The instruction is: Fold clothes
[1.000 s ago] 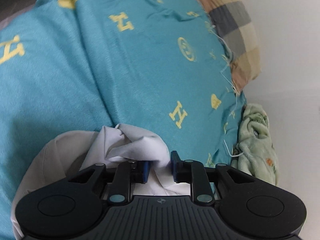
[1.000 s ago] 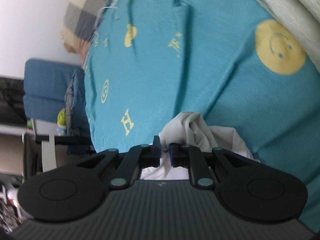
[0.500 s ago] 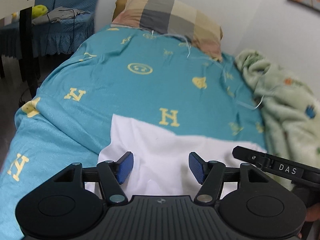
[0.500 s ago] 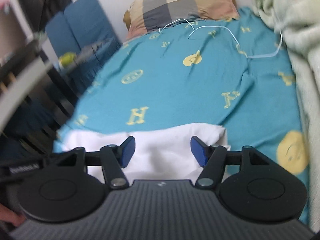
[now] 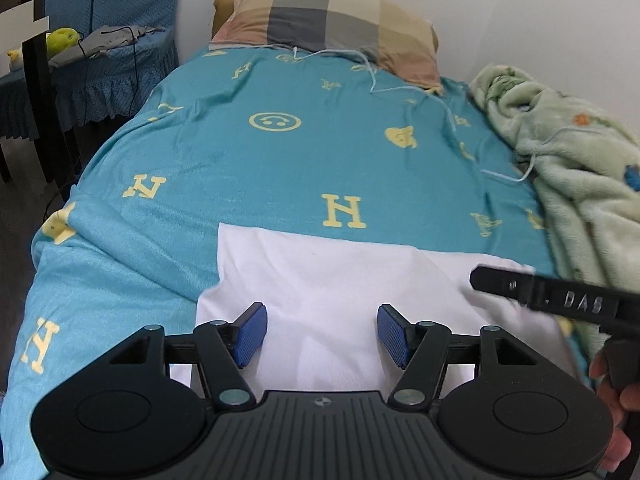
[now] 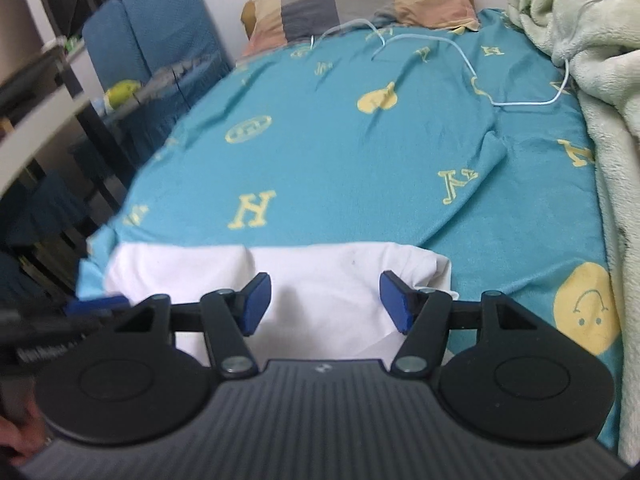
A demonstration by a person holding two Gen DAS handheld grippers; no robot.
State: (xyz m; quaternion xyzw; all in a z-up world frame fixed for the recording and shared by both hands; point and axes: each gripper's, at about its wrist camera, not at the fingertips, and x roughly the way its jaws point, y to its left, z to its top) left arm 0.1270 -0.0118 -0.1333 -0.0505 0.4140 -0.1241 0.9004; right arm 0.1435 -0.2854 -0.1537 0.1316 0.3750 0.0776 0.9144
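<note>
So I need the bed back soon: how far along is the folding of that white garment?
Done: the white garment lies flat as a rough rectangle on the teal bedspread. In hand: nothing, since the left gripper and the right gripper are open above it. Left: probably more folds, as it looks wide and its right corner is bunched.

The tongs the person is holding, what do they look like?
Each pair of tongs, the left tongs and the right tongs, is matte black plastic with a ribbed middle and a round disc on each side. Two angled black fingers with small grey rivets end in ridged blue pads. In the left wrist view the other tool's black bar carries raised letters reading DAS.
</note>
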